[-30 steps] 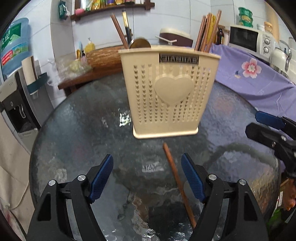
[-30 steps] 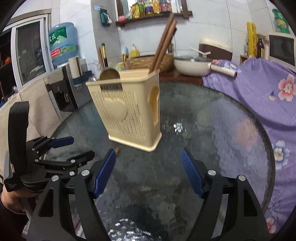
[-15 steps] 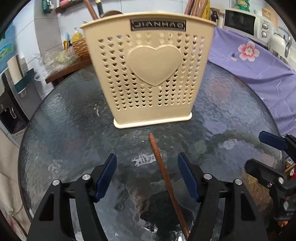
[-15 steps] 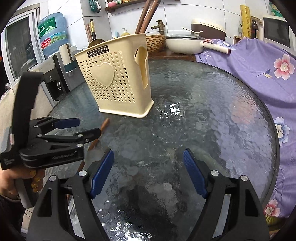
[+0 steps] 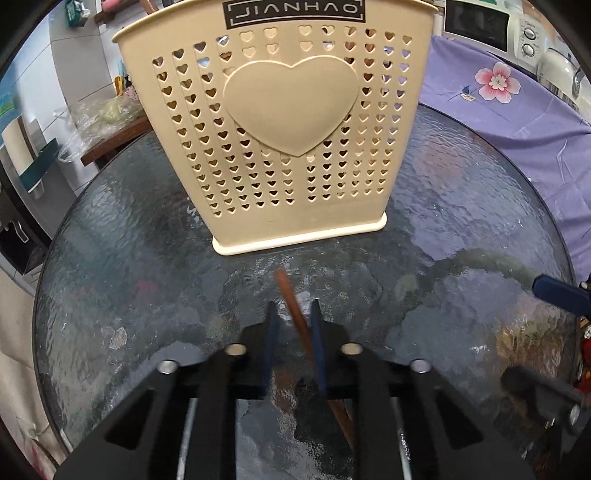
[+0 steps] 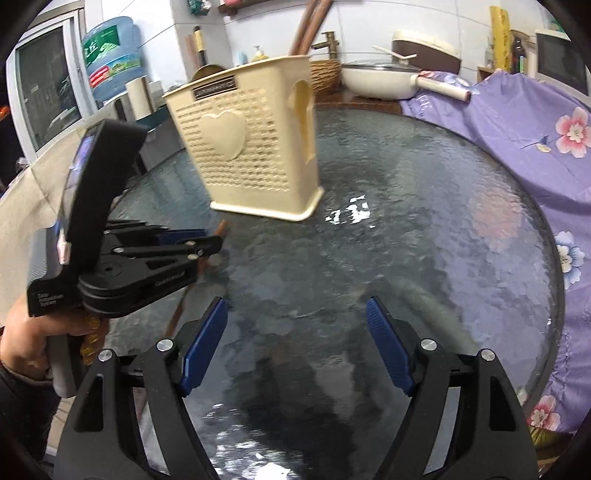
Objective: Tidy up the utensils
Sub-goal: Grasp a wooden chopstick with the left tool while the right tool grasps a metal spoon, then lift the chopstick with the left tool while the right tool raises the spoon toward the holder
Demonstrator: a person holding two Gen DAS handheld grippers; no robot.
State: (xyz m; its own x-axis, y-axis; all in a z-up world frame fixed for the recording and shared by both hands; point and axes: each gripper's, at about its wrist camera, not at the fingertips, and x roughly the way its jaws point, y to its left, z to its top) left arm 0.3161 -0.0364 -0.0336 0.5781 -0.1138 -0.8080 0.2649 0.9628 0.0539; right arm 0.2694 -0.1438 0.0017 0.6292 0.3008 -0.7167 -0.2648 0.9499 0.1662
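- Left hand-held gripper (image 5: 291, 314) points steeply down at the glass worktop (image 5: 461, 229), its jaws closing on one brown chopstick (image 5: 290, 295) that lies between the pads, against the right one.
- One cream utensil holder (image 5: 280, 122) stands upright just beyond that chopstick's far tip.
- Right hand-held gripper (image 6: 295, 325) hangs tilted downward, jaws wide apart with nothing between them; the holder sits ahead to its left, with two brown sticks (image 6: 308, 26) rising from it.

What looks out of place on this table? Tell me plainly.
One brown chopstick lies loose on the glass table in front of the beige utensil holder, while others stand inside it. The left tool is closing its jaws around it. Nothing looks spilled or broken.
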